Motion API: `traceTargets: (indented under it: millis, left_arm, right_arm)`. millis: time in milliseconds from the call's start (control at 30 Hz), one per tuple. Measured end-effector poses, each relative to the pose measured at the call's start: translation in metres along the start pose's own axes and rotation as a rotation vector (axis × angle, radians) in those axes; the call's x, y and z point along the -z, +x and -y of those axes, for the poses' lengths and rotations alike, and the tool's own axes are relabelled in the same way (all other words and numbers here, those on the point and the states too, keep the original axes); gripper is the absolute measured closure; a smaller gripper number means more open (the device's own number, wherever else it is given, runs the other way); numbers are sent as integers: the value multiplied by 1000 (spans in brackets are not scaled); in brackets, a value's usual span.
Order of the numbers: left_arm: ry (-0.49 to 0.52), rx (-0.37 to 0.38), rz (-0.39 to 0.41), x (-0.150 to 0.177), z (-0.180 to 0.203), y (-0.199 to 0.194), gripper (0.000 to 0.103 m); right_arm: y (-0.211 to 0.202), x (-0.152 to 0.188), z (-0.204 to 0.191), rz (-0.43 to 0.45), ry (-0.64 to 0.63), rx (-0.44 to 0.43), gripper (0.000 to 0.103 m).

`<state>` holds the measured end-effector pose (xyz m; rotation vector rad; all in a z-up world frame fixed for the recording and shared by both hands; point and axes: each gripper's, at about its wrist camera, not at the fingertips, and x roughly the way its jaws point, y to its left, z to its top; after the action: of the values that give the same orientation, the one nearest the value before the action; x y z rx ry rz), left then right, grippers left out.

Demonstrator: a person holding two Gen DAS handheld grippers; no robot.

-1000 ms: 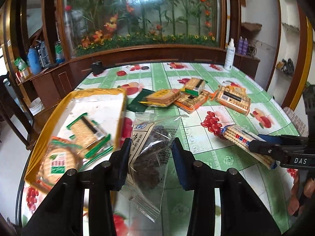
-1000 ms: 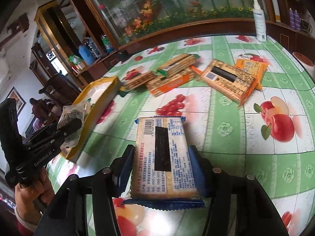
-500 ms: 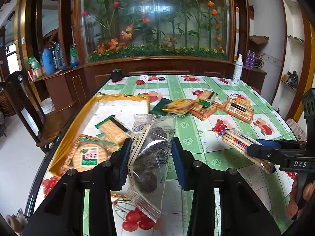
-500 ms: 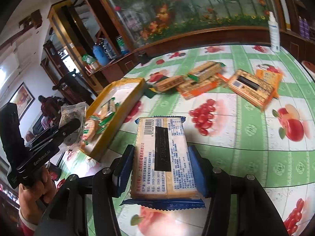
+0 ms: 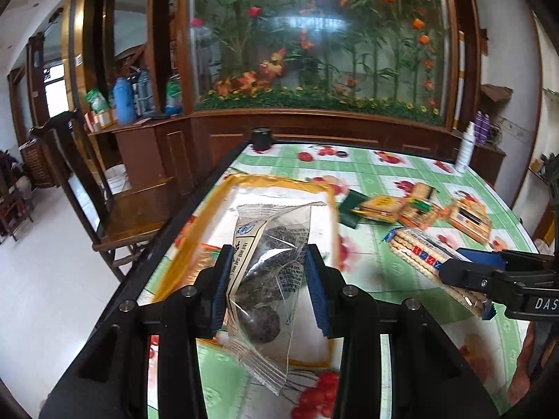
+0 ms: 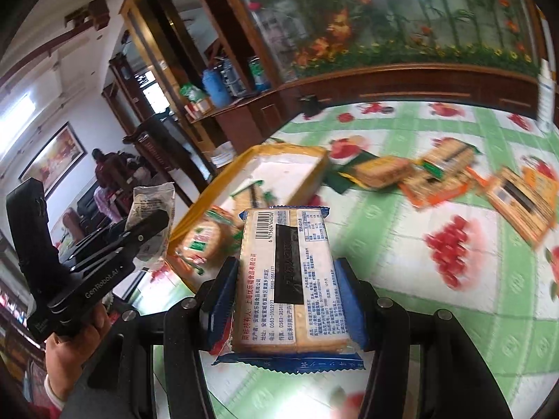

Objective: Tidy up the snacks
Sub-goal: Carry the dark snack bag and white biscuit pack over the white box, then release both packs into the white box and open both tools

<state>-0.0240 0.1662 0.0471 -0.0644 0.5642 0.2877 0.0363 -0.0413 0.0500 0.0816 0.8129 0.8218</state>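
My left gripper is shut on a clear bag of dark cookies and holds it up over the yellow tray. It also shows at the left of the right wrist view. My right gripper is shut on a blue-edged cracker pack, held above the table right of the tray. The cracker pack shows in the left wrist view too. Two green-labelled biscuit packs lie in the tray.
Several orange and yellow snack packs lie on the fruit-print tablecloth beyond the tray. A white bottle stands at the far right edge. A wooden chair stands left of the table. A black object sits at the far edge.
Both grippers have lifted with their packs and swung left toward the tray. The cookie bag now hangs above the tray; the cracker pack is nearer the tray's right rim.
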Motion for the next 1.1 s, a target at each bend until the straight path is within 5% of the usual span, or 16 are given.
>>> traceTargets:
  millis: [333,733,833,867,900,1100]
  left_arm:
    - [-82,-44,-73,3,-45,52,65]
    - [-57,-66,-122,-2,-39,79,64]
    - [-17,-140,-150,-1,-33,83,44]
    - [-5,-169,-152,0,-31,83,24]
    - [13,-223,-139,1,-26,79,15]
    - [1,-332,-96,0,-20,52,15]
  right_arm:
    - [83,-40,-42,-33,-45,-65,47]
    - [172,-72,-33,-59,-10,4,47]
    - [183,-74,-27,-78,-2,8,46]
    - [185,-72,-25,-83,1,5,45]
    - [186,-72,-24,-80,3,8,44]
    - [155,-63,-16,-28,27,-1,32]
